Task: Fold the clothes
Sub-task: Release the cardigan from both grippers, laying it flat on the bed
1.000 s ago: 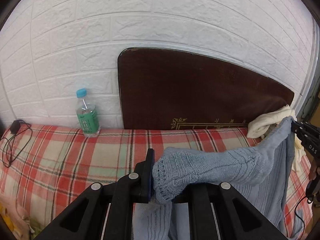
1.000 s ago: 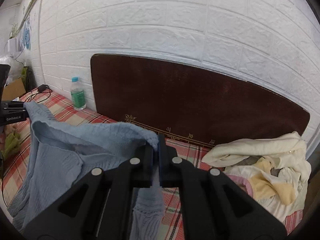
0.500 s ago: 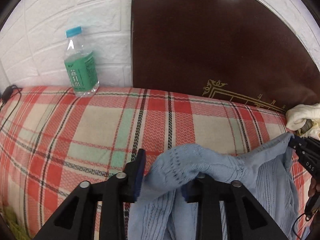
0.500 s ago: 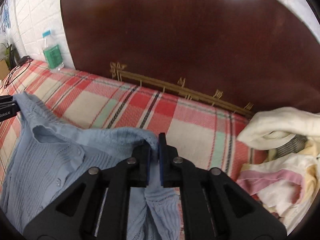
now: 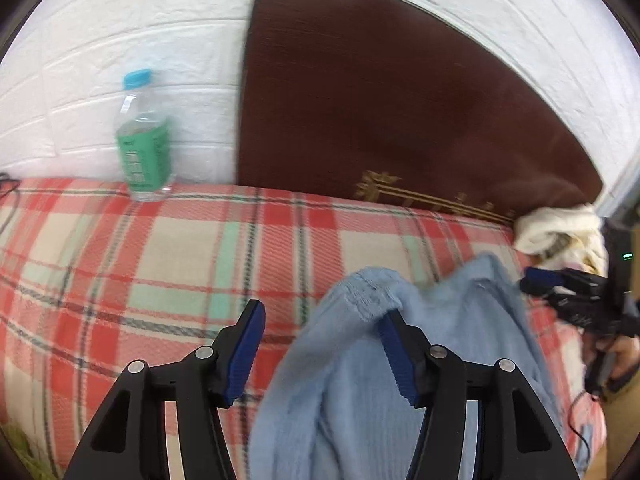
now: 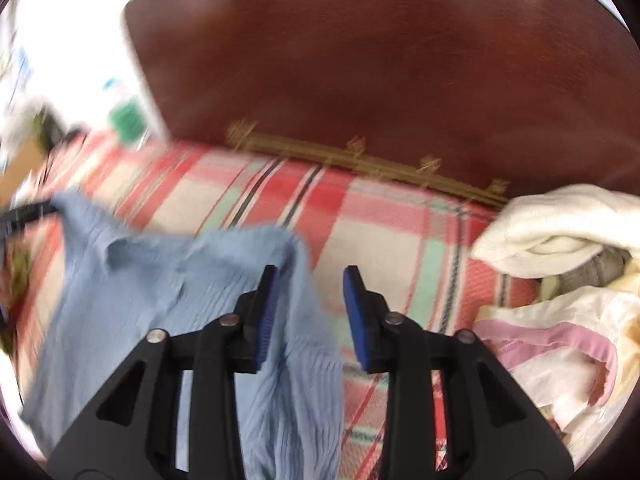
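bottle [image 5: 143, 136]: standing upright at ten o'clock, against the white brick wall [image 5: 120, 32]
headboard [image 5: 384, 104]: leaning dark brown at twelve o'clock (gold trim along its base)
plaid blanket [image 5: 168, 256]: spreading red, cream and green across the middle

Bare checked bed [image 5: 168, 264] lies open left of the blue cardigan [image 5: 400, 380], up to the bottle [image 5: 143, 136] standing by the wall [image 5: 120, 20]. The dark headboard [image 5: 380, 100] closes the far side. A pile of clothes [image 6: 560, 300] blocks the right end.
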Available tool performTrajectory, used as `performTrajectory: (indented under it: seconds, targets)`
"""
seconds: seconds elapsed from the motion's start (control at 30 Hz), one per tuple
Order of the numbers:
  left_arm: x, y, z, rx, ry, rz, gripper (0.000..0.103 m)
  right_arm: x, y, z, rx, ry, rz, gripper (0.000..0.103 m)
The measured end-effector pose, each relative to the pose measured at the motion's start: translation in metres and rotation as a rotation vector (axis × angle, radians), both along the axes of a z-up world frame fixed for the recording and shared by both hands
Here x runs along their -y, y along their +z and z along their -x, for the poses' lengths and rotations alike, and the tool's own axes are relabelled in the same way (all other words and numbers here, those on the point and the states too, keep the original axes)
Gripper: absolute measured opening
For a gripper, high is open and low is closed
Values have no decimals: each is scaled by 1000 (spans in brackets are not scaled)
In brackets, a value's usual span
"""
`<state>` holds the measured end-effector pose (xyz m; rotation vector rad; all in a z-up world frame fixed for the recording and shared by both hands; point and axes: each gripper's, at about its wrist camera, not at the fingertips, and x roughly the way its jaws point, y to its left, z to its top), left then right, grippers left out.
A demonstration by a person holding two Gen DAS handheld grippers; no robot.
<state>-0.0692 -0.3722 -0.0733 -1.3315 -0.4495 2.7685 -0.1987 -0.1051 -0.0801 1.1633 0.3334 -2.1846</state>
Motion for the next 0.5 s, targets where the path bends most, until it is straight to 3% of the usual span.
performTrajectory:
  seconds: [0.03,0.1,0.13,0.17,0.2,0.3,0.4,0.5]
  targets:
    - [-3,-2,-1,-3,-27,-27,59,6,-8,-4,9,28,-42,49]
    - [-11,-5,-1,-12,-60,-26,59,16,-24,-7,0,41,-124,50]
    - [-15,-6,0,-8,-82,-35,59,19,-32,-7,-6,38,-159,45]
    - [-19,-8,1,-5,-106,-44,59,20,-38,-3,18,34,-152,21]
    - [-24,-11,2,5,-145,-59,59,18,-39,2,41,21,-127,10]
    - [-44,-18,2,28,-263,-34,60,11,-35,16,60,-16,-67,9]
    - [-65,-30,4,67,-408,-65,62,-3,-21,30,61,-81,7,8]
    - [-82,-49,13,123,-477,-58,67,-8,-17,40,48,-120,-14,8]
